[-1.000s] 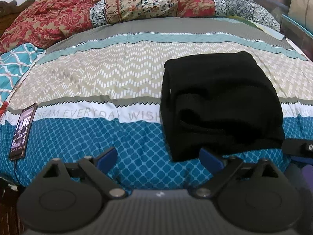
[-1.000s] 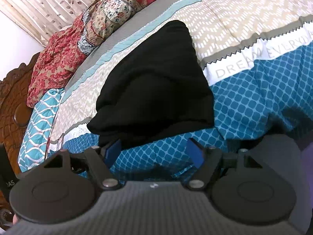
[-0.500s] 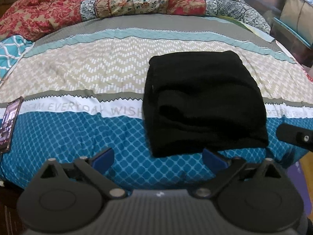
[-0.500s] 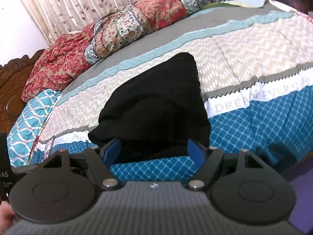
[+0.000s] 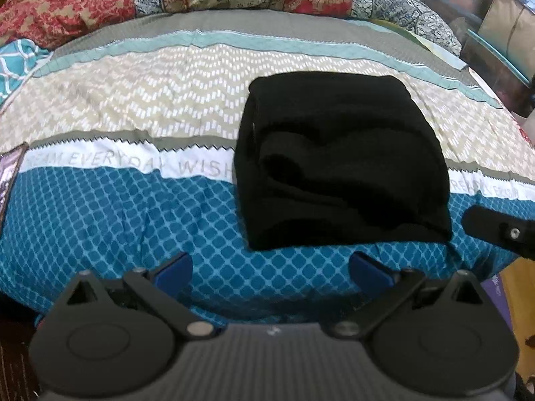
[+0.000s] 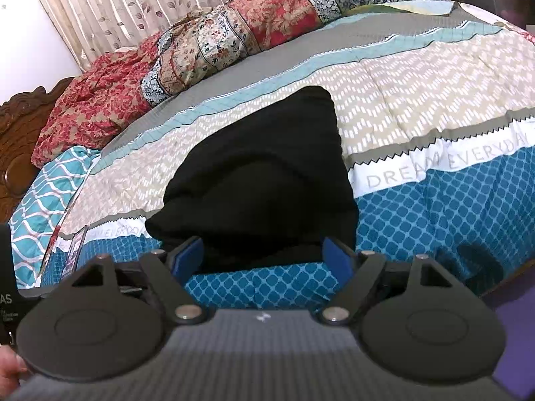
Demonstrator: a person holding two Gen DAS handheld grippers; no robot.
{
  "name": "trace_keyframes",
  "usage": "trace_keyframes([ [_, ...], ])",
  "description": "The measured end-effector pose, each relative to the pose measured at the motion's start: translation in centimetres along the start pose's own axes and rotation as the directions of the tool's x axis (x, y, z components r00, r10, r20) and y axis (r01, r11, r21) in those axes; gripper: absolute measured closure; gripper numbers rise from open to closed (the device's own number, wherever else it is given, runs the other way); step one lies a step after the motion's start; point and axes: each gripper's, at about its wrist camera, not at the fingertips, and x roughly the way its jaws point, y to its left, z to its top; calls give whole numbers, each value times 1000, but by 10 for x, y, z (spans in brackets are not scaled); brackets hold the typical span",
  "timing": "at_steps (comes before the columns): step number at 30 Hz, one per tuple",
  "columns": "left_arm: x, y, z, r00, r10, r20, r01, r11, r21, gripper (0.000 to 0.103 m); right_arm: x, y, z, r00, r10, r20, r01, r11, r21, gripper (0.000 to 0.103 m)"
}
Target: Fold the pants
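Black pants (image 5: pixel 341 167) lie folded into a compact, roughly square bundle on the patterned bedspread (image 5: pixel 133 207), straddling its white lettered band; in the left wrist view the bundle sits at about one o'clock from the left gripper (image 5: pixel 270 269), and in the right wrist view it is at twelve o'clock, just beyond the right gripper (image 6: pixel 264 255). Both pairs of jaws have just been opening and now stand well apart with nothing between them, neither touching the cloth. By the look of it the folding is finished and the step in hand is letting go and backing off. To do that well, I would draw each gripper straight away from the bundle's near edge, lifting clear first so no blue pad snags a layer and drags the fold open. The left side shows stacked edges that seem loose, so that side deserves the most care. A phone (image 5: pixel 8 170) at nine o'clock near the bed's edge should be kept clear of.
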Motion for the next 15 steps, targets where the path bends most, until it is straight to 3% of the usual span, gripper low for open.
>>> trace_keyframes([
  [7, 5, -1, 0, 999, -19, -29, 19, 1000, -10, 0, 2, 0, -2, 1000, -6, -4, 6, 1000, 1, 22],
  [15, 11, -4, -6, 987, -127, -98, 120, 990, -72, 0, 7, -11, 0, 1000, 13, -18, -12, 999, 38, 22],
])
